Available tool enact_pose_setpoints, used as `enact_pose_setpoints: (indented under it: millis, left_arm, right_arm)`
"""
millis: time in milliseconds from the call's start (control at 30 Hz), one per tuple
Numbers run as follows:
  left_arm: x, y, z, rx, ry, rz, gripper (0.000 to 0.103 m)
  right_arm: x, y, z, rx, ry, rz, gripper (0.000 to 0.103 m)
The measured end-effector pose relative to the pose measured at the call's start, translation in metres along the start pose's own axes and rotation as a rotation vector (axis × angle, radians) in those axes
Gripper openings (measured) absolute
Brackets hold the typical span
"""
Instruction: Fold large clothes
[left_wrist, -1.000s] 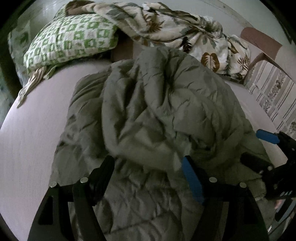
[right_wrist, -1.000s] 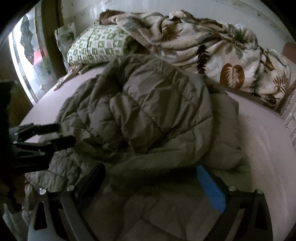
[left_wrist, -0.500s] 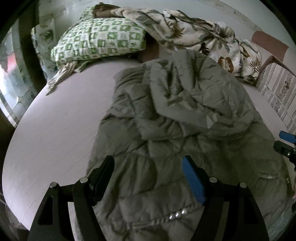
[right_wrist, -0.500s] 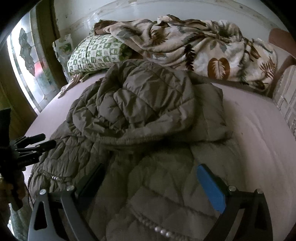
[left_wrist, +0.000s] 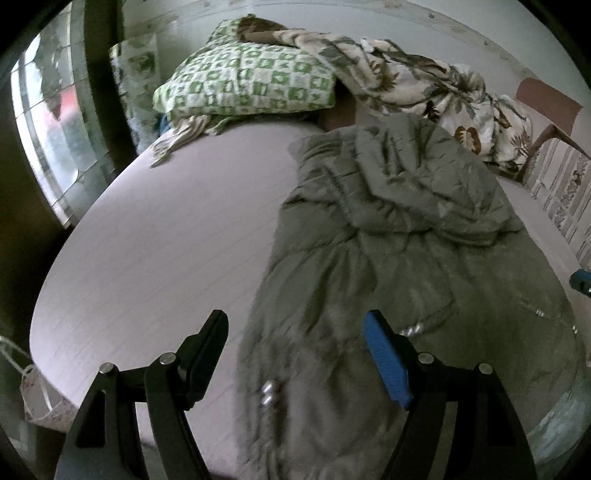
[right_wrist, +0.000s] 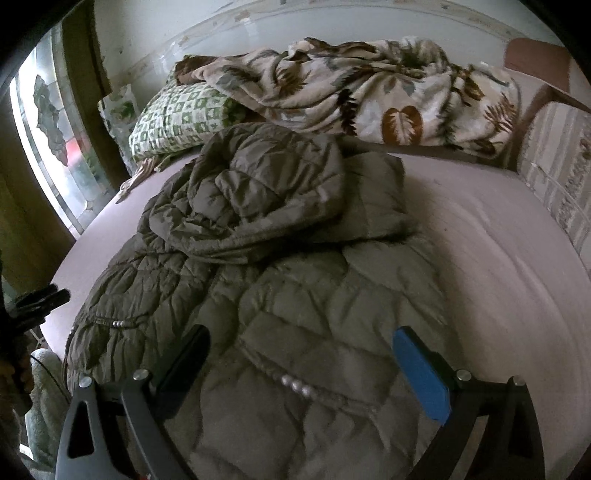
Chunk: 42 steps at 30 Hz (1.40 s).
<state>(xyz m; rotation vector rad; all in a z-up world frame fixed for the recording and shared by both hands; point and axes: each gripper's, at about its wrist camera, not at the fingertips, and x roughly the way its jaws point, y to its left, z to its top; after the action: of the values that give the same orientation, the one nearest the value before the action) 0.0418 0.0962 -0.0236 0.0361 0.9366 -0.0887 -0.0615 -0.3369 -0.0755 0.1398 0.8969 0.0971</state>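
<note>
An olive-grey quilted puffer jacket (left_wrist: 399, 266) lies spread on the pale pink bed (left_wrist: 166, 251), its hood and upper part bunched toward the far end. It also shows in the right wrist view (right_wrist: 295, 295). My left gripper (left_wrist: 295, 332) is open and empty above the jacket's near left edge. My right gripper (right_wrist: 301, 345) is open and empty above the jacket's near hem, by a row of metal snaps (right_wrist: 295, 386). The right gripper's blue tip (left_wrist: 581, 278) shows at the right edge of the left wrist view. The left gripper (right_wrist: 40, 301) shows at the left edge of the right wrist view.
A green-and-white checked pillow (left_wrist: 251, 85) and a rumpled leaf-print blanket (right_wrist: 369, 92) lie at the head of the bed. A window (left_wrist: 48, 122) is on the left. A striped cushion and wooden frame (right_wrist: 554, 166) stand on the right. Bare sheet (right_wrist: 498, 258) lies right of the jacket.
Both grippers have pulled back toward the near edge of the bed and away from the jacket. The jacket's lower part now lies flatter and more spread out.
</note>
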Motion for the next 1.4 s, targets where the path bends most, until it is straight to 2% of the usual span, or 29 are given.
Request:
enact_pose_setpoints:
  millis: [233,400,1000,1400]
  left_arm:
    - [-0.013,0.025,-0.020,-0.045,0.026,0.025,0.077]
    - [-0.016,0.031,-0.030,-0.080,0.048,0.011,0.077]
    - [-0.016,0.016,-0.050,-0.033,0.082,-0.006,0.077]
    - [-0.007,0.026,-0.065,-0.051,0.139,-0.024,0.077]
  right_arm:
    - [-0.016,-0.014,-0.017,0.049,0.000,-0.033,0.101]
    - [-0.029,-0.015,-0.024,0.077,-0.022,-0.037,0.101]
    - [-0.047,-0.024,-0.049,0.072,0.010,-0.082,0.101]
    - [-0.056,-0.039,-0.069,0.069,0.053,-0.128,0.101]
